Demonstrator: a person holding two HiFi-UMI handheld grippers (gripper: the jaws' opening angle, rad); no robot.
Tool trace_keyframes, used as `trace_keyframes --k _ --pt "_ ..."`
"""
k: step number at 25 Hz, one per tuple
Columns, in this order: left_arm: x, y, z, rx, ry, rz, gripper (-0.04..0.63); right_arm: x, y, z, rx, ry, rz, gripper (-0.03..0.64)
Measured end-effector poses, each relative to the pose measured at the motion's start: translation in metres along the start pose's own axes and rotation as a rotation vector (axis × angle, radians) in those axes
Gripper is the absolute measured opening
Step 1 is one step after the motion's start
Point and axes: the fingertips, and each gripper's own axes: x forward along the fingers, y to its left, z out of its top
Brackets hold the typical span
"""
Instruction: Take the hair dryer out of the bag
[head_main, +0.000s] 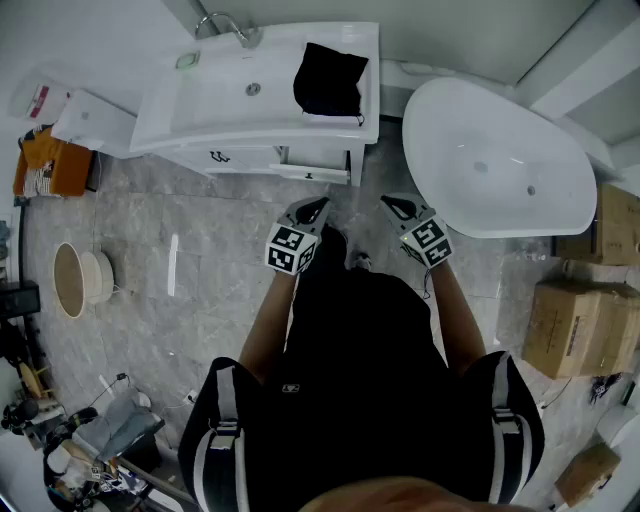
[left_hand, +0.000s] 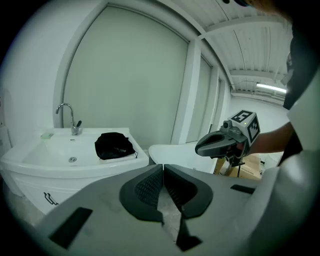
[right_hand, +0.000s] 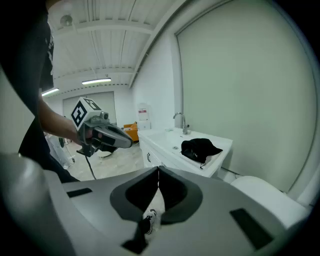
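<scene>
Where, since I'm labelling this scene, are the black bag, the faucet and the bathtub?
black bag (head_main: 330, 80), head view, middle of its fabric.
faucet (head_main: 247, 38), head view, its base.
bathtub (head_main: 500, 150), head view, bare inner floor.

Left gripper (head_main: 316, 207), right gripper (head_main: 394, 204): closed, empty

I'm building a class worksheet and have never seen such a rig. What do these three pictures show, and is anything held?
There is no robot: a person holds a two-jaw gripper in each hand, the left gripper and the right gripper. The head view looks down from a camera on the person's head; the other two come from cameras riding on each gripper, looking along its jaws. Both pairs of jaws are shut and hold nothing. Ahead, a black bag lies on the right side of a white washbasin, beside a bathtub. Neither gripper touches the bag.
</scene>
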Motion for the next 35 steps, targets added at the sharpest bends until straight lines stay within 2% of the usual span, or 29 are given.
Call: trace_keyframes --k 20,35 --pt "0.01 0.008 0.0 -0.014 0.008 -0.001 0.018 0.004 -0.011 -0.017 0.067 0.007 -0.029 0.06" --pt "0.028 0.037 0.004 -0.044 0.005 -0.002 0.018 0.036 -0.026 -0.01 0.064 0.031 -0.009 0.06"
